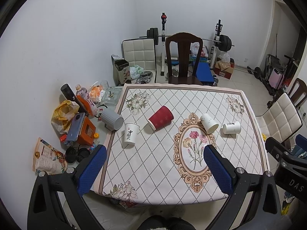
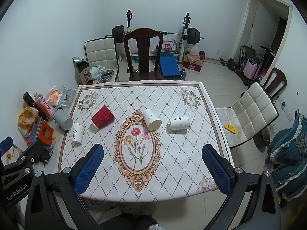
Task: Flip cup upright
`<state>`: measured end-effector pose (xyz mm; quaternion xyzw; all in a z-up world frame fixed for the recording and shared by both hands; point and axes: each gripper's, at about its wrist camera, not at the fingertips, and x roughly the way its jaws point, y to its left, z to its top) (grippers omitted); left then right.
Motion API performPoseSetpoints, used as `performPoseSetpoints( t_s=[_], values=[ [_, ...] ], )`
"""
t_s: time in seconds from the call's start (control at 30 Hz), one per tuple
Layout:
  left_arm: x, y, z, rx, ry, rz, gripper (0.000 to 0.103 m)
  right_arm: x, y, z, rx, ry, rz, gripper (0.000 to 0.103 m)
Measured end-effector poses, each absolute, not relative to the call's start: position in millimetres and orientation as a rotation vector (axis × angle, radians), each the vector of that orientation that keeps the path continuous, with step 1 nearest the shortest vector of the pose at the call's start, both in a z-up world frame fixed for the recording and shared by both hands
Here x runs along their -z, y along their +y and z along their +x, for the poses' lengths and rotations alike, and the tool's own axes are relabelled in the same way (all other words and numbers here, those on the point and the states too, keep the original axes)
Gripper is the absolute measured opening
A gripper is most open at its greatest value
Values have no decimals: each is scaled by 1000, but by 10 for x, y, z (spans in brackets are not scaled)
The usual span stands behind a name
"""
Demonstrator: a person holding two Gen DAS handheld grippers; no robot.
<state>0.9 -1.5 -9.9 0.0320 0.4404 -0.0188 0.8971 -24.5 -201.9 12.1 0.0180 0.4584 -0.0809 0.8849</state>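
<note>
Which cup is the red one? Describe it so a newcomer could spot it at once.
Start at the table with the diamond-patterned cloth and find the oval flower medallion printed on it. Up and left of the medallion, the red cup lies tipped on its side, mouth toward the near left. It is the only red, ribbed cup; the paper cups around it are white, and the mug at the cloth's left edge is grey.

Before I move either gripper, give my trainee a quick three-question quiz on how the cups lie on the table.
1. True or false: the red cup stands upright.
2. How many white cups are on the cloth? A) two B) three C) four
3. Fill in: the left gripper and right gripper both have their jaws ____.

Key: 1 false, it lies on its side. 2 B: the left white cup, the middle white cup and the right white cup. 3 open.
</note>
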Motion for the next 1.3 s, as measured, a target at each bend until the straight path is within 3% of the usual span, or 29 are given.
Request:
performPoseSetpoints(
  t_s=[0.8,1.0,1.3],
  values=[
    [147,64,4,3,929,48,103,-113,-2044,-192,139,973,45,103],
    [611,44,113,-56,981,73,103,331,-2185,-25,125,1061,52,103],
    [1550,64,488,-81,1152,157,103,1487,-2257,309,147,1261,39,103]
  ],
)
